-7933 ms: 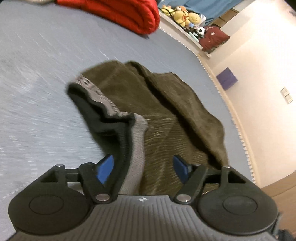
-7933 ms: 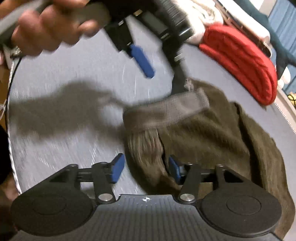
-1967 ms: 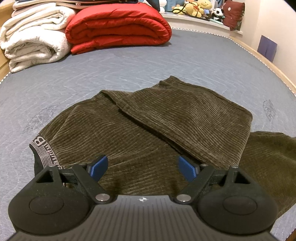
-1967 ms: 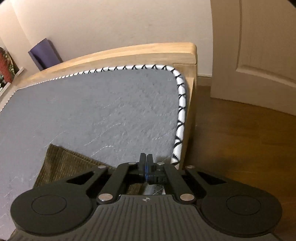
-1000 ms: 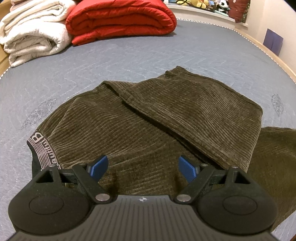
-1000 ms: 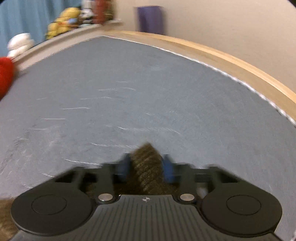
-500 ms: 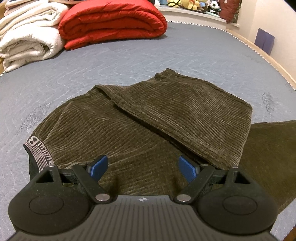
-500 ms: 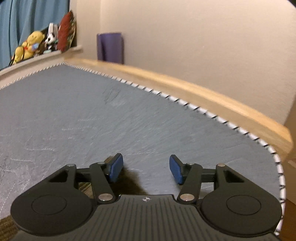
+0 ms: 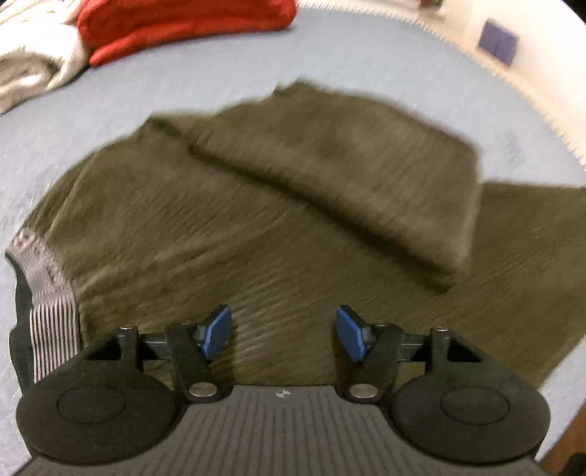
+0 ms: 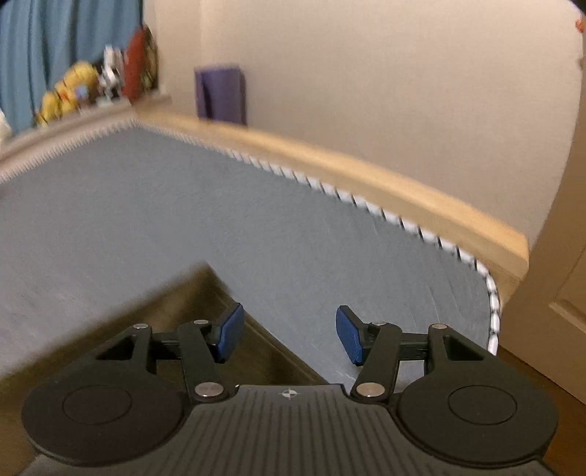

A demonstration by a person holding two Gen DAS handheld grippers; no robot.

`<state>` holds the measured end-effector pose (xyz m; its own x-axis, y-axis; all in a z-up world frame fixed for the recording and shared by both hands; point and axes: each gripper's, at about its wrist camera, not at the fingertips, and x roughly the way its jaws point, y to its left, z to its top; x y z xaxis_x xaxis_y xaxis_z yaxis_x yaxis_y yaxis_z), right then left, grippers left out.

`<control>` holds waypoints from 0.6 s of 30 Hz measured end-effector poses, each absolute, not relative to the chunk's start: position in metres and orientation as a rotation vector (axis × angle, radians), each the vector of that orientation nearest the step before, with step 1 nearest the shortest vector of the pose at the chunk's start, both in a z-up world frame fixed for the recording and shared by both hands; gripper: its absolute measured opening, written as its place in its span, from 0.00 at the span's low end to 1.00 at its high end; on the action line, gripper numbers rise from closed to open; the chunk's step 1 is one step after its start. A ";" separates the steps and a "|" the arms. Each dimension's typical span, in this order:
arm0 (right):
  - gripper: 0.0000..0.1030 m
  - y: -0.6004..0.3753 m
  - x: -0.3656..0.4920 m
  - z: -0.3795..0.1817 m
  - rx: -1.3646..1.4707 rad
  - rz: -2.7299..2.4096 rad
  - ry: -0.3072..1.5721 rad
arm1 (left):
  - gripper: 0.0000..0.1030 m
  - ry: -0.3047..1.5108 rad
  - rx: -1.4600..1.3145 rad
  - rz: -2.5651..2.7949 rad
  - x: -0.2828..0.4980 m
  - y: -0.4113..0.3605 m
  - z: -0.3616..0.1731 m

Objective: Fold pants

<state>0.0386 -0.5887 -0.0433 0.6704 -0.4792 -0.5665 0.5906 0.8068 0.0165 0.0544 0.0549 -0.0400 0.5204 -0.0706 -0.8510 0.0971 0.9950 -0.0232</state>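
Olive corduroy pants (image 9: 278,205) lie spread on the grey bed cover, one leg folded across the top. Their grey striped waistband (image 9: 47,293) shows at the left edge of the left wrist view. My left gripper (image 9: 282,335) hovers low over the near part of the pants; its jaws are closing, with cloth below them and nothing pinched between the blue pads. In the right wrist view a corner of a pant leg (image 10: 175,315) lies flat under my right gripper (image 10: 287,335), which stands open above the cover and holds nothing.
A red folded quilt (image 9: 183,25) and white blankets (image 9: 33,69) sit at the far end of the bed. The wooden bed frame (image 10: 366,172) and laced mattress edge run along the right. Plush toys (image 10: 73,95) line a ledge; a purple item (image 10: 219,95) leans on the wall.
My right gripper let go of the pant leg end, opened and lifted away from it. My left gripper sank a little toward the pants and its jaws narrowed.
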 end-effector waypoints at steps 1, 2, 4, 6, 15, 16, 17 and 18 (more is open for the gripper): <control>0.56 -0.577 0.038 -0.030 0.194 -0.584 0.544 | 0.67 0.991 0.027 -0.105 0.053 0.051 -0.031; 0.56 -0.567 0.035 -0.018 0.186 -0.562 0.517 | 0.67 0.971 0.024 -0.107 0.052 0.047 -0.024; 0.56 -0.546 0.040 0.005 0.178 -0.517 0.467 | 0.67 0.939 -0.004 -0.115 0.051 0.041 -0.012; 0.56 -0.522 0.044 0.030 0.191 -0.466 0.420 | 0.66 0.920 -0.042 -0.116 0.053 0.039 -0.003; 0.54 -0.341 0.052 0.123 0.209 0.001 0.317 | 0.20 0.826 -0.191 -0.101 0.072 0.039 0.030; 0.50 -0.323 0.050 0.126 0.210 0.057 0.314 | 0.20 0.820 -0.201 -0.097 0.075 0.040 0.034; 0.49 -0.305 0.048 0.129 0.214 0.108 0.306 | 0.20 0.816 -0.211 -0.092 0.076 0.040 0.037; 0.49 -0.289 0.048 0.129 0.219 0.158 0.300 | 0.20 0.813 -0.224 -0.085 0.079 0.042 0.038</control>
